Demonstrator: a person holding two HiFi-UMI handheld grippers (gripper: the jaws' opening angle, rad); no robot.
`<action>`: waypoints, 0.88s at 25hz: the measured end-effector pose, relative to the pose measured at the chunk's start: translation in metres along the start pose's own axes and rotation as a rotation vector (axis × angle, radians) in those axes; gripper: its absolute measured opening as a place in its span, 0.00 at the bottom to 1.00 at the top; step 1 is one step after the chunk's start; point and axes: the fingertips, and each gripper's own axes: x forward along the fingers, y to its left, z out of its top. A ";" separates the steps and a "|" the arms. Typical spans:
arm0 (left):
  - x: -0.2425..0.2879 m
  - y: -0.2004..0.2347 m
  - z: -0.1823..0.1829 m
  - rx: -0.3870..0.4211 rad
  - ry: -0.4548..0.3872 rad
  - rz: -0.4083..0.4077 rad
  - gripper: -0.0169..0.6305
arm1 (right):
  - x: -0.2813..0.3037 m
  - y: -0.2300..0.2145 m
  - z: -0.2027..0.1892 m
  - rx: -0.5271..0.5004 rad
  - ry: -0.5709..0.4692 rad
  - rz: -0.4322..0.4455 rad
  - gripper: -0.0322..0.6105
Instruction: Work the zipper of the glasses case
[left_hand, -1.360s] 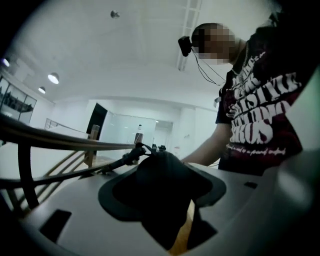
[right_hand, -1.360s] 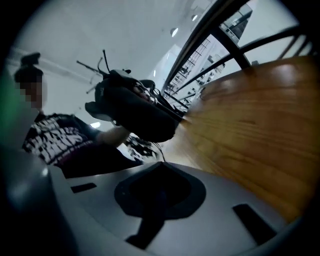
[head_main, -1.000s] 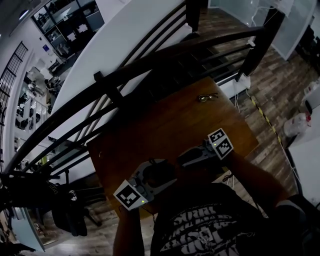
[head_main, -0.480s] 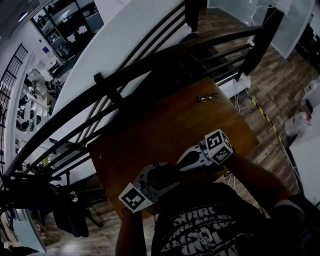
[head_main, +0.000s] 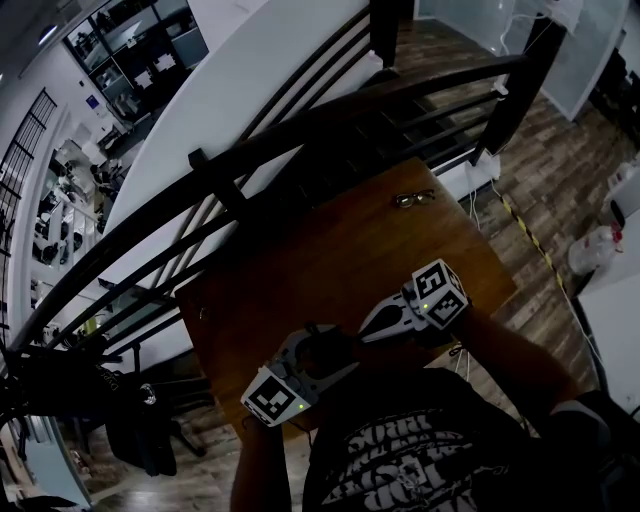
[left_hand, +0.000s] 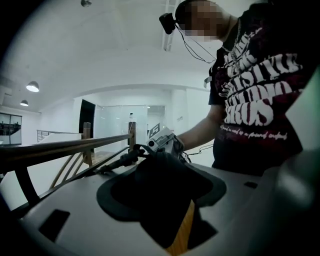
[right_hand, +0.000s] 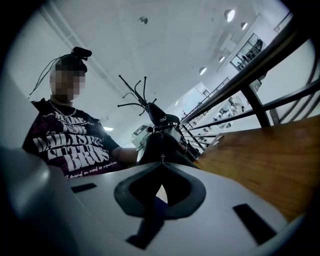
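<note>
While left gripper (head_main: 322, 352) clamps glasses case (left_hand: 155, 190), lower centre, right gripper (head_main: 364, 329) pinches zipper pull (right_hand: 161, 158); grips set, zipper travel seemingly not yet begun.

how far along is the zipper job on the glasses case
Done: the left gripper clamps the glasses case. In hand: the right gripper is shut at the case's edge, apparently on the zipper pull. Left: sliding the zipper along; how far it has already run can't be seen.
</note>
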 end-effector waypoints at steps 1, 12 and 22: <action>0.000 0.000 -0.004 0.003 0.022 -0.001 0.43 | -0.001 -0.001 -0.001 0.014 -0.004 0.000 0.05; 0.018 -0.001 -0.071 -0.041 0.245 0.013 0.45 | 0.003 -0.034 -0.038 0.191 -0.011 -0.069 0.05; 0.045 -0.012 -0.187 -0.059 0.589 0.068 0.46 | 0.027 -0.078 -0.106 0.382 0.050 -0.178 0.05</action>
